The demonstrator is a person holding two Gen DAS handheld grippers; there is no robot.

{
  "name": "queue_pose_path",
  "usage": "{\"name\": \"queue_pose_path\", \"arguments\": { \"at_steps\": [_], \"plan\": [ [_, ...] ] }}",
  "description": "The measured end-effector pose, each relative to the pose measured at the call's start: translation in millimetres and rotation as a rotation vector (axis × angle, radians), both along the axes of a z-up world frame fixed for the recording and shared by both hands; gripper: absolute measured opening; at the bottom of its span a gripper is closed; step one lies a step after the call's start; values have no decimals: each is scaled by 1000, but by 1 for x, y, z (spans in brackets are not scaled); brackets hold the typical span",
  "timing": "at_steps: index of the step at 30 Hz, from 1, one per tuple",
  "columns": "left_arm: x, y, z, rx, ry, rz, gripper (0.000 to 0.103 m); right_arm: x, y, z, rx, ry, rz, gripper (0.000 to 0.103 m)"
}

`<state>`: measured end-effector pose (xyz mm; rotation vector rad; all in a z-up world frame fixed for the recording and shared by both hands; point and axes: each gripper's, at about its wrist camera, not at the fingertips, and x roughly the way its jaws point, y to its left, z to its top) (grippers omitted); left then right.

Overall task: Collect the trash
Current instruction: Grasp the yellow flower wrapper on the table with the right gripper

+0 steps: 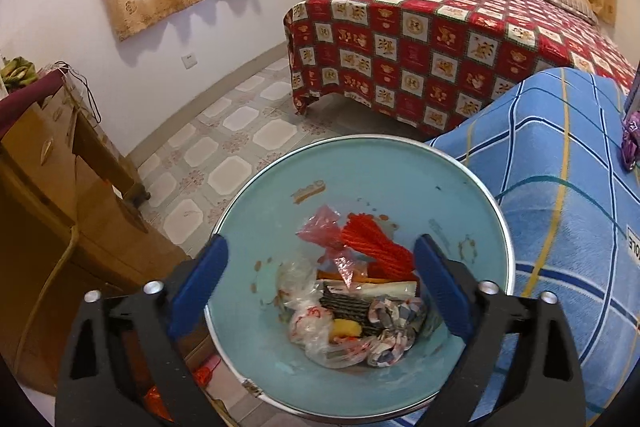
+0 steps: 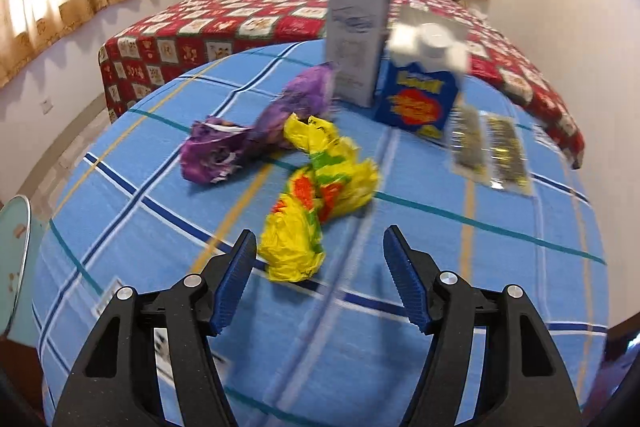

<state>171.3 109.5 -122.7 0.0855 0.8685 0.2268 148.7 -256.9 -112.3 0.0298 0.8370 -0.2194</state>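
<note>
My left gripper [image 1: 322,247] hangs open over a light blue bin [image 1: 472,195], nothing between its blue fingers. In the bin lie a red yarn bundle [image 1: 376,247], pink and clear plastic bags and other scraps. My right gripper [image 2: 320,247] stands open above a blue plaid cloth [image 2: 160,247]. A crumpled yellow wrapper [image 2: 316,195] lies just ahead of its fingertips, nearer the left finger [image 2: 236,279], not gripped. Beyond it a purple wrapper [image 2: 248,135] lies on the cloth. A grey box [image 2: 356,39] and a blue carton [image 2: 420,99] stand upright further back.
Two flat packets [image 2: 488,151] lie at the right of the cloth. A bed with a red patterned cover [image 1: 440,55] stands behind. A wooden cabinet [image 1: 52,187] is left of the bin on the tiled floor [image 1: 224,147]. The bin's rim [image 2: 24,251] shows at the left edge.
</note>
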Motion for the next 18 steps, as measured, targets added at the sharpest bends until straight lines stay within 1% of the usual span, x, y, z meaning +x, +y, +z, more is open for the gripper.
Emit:
{"name": "queue_pose_path", "arguments": {
  "at_steps": [5,6,10,12,13,14,15,16,17,18],
  "plan": [
    [7,-12,0,-25,13,-12,93,-8,-2,4,44,-36,5,66],
    [7,-15,1,-26,13,-16,93,-5,-2,1,80,-40,0,66],
    [6,-24,6,-22,-2,-36,93,8,4,-1,131,-38,-6,66],
    [5,-29,7,-12,-7,-43,93,15,7,-3,156,-20,-7,63],
    [5,-31,8,-9,-10,-50,93,18,8,-7,166,-4,-5,54],
    [5,-33,9,-7,-12,-54,93,21,8,-10,170,14,-2,44],
    [6,-35,9,-6,-13,-59,93,22,9,-10,172,20,0,39],
    [7,-40,11,-7,-15,-69,93,21,8,-10,185,25,6,30],
    [7,-43,12,-9,-18,-77,92,20,7,-9,184,22,12,26],
    [8,-47,13,-9,-20,-86,92,16,7,-4,162,10,33,24]
  ]
}}
